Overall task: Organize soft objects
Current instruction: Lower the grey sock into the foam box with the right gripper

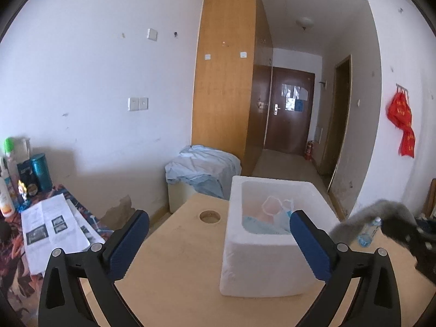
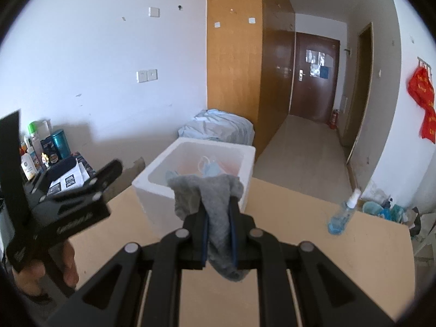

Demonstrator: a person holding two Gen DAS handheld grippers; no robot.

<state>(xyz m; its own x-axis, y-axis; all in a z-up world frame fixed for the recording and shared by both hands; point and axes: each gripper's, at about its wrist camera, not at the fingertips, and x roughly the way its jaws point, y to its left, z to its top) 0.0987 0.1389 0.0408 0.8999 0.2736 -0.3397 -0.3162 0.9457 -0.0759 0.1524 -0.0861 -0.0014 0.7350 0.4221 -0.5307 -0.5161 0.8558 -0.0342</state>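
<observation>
A white foam box (image 1: 272, 267) stands on the light wooden table (image 1: 177, 272) and holds soft items, a pink one (image 1: 269, 207) and a light blue one. My left gripper (image 1: 218, 242) is open and empty, in front of the box. My right gripper (image 2: 219, 218) is shut on a grey cloth (image 2: 215, 199) and holds it just before the near rim of the box (image 2: 152, 190). The cloth also shows at the right of the left wrist view (image 1: 365, 218), with the right gripper behind it.
A blue spray bottle (image 2: 340, 215) lies on the table at the right. A round hole (image 1: 209, 216) is in the tabletop left of the box. A side table (image 1: 49, 226) at the left carries papers and bottles. A covered cabinet (image 1: 204, 174) stands behind.
</observation>
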